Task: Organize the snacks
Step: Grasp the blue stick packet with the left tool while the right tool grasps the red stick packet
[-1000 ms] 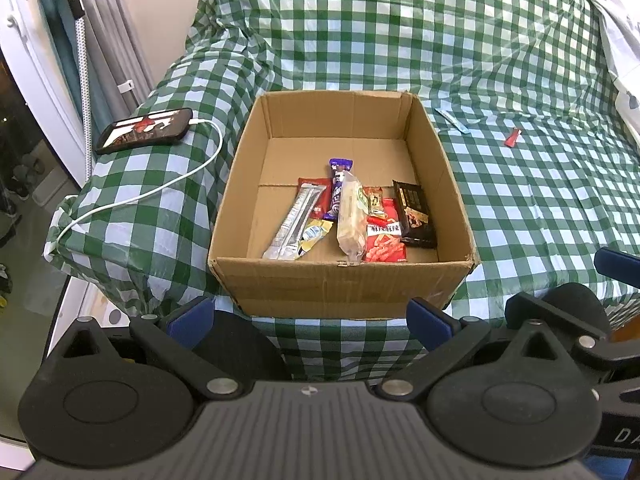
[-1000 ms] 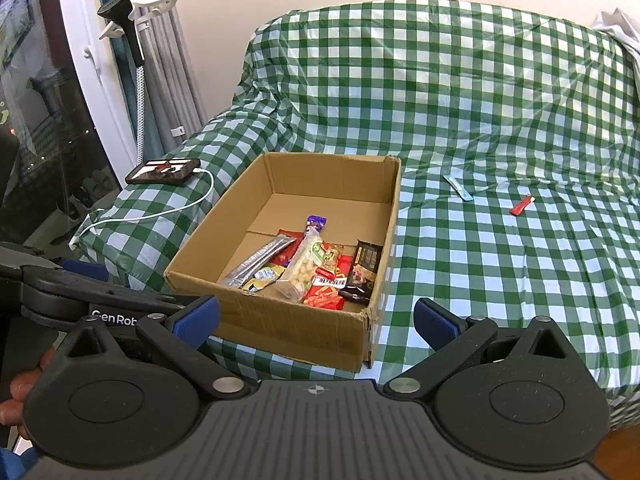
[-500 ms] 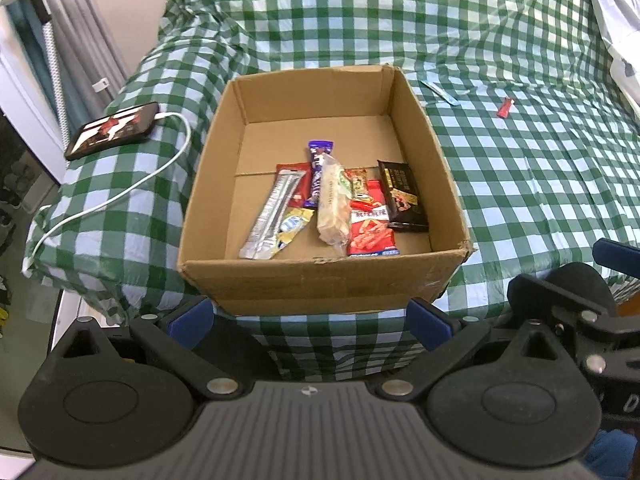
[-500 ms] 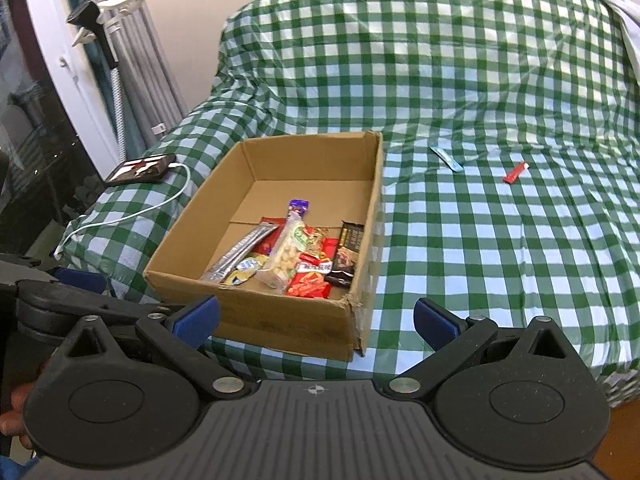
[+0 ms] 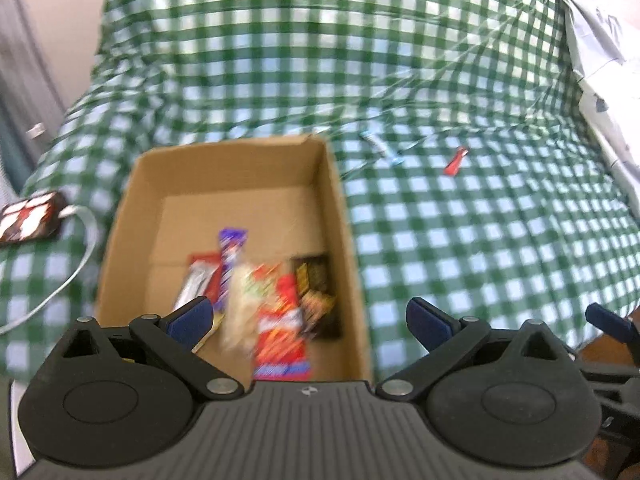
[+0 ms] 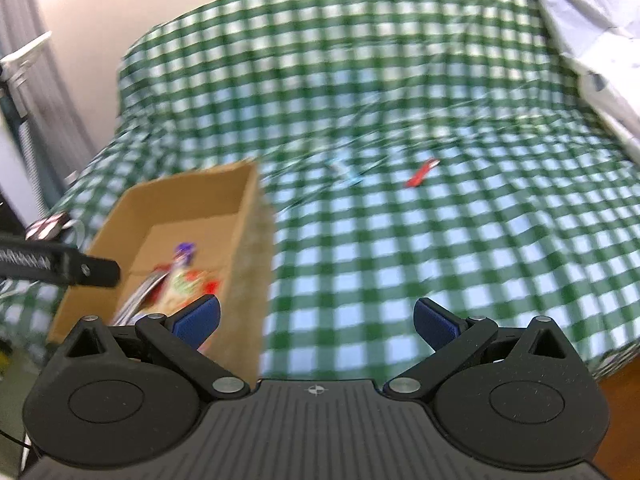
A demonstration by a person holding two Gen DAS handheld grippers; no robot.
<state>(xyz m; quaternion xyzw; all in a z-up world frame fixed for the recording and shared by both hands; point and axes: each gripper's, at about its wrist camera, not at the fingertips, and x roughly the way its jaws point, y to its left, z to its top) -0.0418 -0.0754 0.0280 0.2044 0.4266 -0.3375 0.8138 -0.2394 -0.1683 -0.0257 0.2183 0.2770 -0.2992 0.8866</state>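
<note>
A cardboard box sits on a sofa draped in green-and-white checked cloth, with a cluster of wrapped snacks gathered at its near end. Two more pieces lie loose on the cloth beyond the box's far right corner: a small red packet and, between it and the box, a pale blue wrapper. Both views are smeared by motion, so the labels cannot be read.

The right gripper hangs over open cloth to the right of the box, jaws spread wide and holding nothing. The left gripper hovers over the box's near end, jaws equally wide and empty.

The red packet lies well ahead of the right jaws and slightly to their right, its long axis running diagonally, far end tipped away from the box. The right hand looks the nearer of the two, so the loose pieces are probably its to fetch. A reach forward, with the wrist turned to close across the packet's narrow width, appears to be what comes next.

A phone on a white cable lies left of the box.
</note>
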